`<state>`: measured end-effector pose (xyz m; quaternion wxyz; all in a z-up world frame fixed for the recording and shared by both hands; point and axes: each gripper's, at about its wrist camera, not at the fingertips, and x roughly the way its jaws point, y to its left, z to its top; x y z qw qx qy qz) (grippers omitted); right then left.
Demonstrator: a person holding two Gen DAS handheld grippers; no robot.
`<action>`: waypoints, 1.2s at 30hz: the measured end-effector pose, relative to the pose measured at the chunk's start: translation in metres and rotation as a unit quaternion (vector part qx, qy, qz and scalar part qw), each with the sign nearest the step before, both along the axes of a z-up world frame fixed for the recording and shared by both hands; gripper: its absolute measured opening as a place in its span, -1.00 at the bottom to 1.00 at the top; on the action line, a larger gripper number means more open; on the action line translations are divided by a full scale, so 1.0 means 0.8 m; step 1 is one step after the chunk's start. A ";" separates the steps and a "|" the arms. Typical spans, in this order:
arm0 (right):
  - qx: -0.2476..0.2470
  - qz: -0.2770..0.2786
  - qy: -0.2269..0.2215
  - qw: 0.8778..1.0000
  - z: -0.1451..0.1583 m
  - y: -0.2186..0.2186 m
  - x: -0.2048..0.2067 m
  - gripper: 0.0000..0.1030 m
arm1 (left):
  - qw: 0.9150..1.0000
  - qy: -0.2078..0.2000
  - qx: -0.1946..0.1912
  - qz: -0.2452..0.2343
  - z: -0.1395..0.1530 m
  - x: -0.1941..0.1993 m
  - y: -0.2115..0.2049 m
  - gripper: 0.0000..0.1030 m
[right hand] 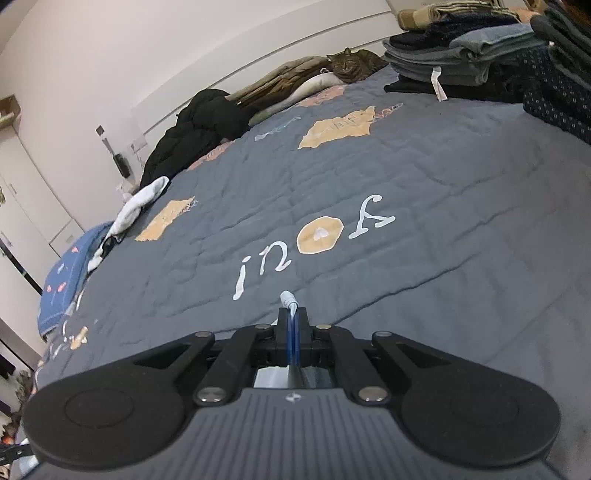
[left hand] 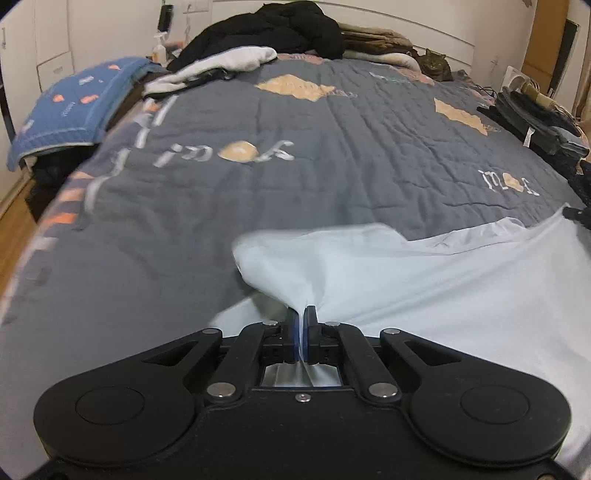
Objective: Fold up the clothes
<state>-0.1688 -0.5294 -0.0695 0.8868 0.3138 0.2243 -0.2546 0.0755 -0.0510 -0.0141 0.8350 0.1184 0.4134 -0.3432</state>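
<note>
A pale blue garment [left hand: 443,280] lies spread over the near right part of the grey quilt [left hand: 295,140] in the left wrist view. My left gripper [left hand: 305,314] is shut on a bunched fold of it, and the cloth rises in a peak from the jaws. In the right wrist view my right gripper [right hand: 293,314] is shut on a small tip of the pale blue garment [right hand: 287,297] that pokes out past the fingertips. The rest of the garment is hidden below that gripper. The grey quilt [right hand: 406,177] stretches ahead.
A black jacket [left hand: 280,29] and white clothes [left hand: 229,62] lie at the bed's far end. A cat [left hand: 436,62] sits by the headboard. Folded dark clothes [left hand: 535,118] are stacked at the right edge. A blue cloth [left hand: 74,107] hangs off the left side.
</note>
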 end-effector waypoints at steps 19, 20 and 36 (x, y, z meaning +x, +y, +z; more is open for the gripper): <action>-0.032 0.029 0.019 0.999 0.003 0.011 0.009 -0.97 | 0.982 -0.072 0.095 -0.146 -0.035 0.048 -0.090 0.04; -0.031 0.033 0.017 0.999 0.004 0.011 0.010 -0.97 | 0.979 -0.066 0.107 -0.163 -0.043 0.048 -0.097 0.01; -0.048 0.008 -0.065 0.997 0.032 0.007 -0.006 -0.97 | 0.990 -0.100 0.018 -0.096 0.007 0.085 -0.091 -0.94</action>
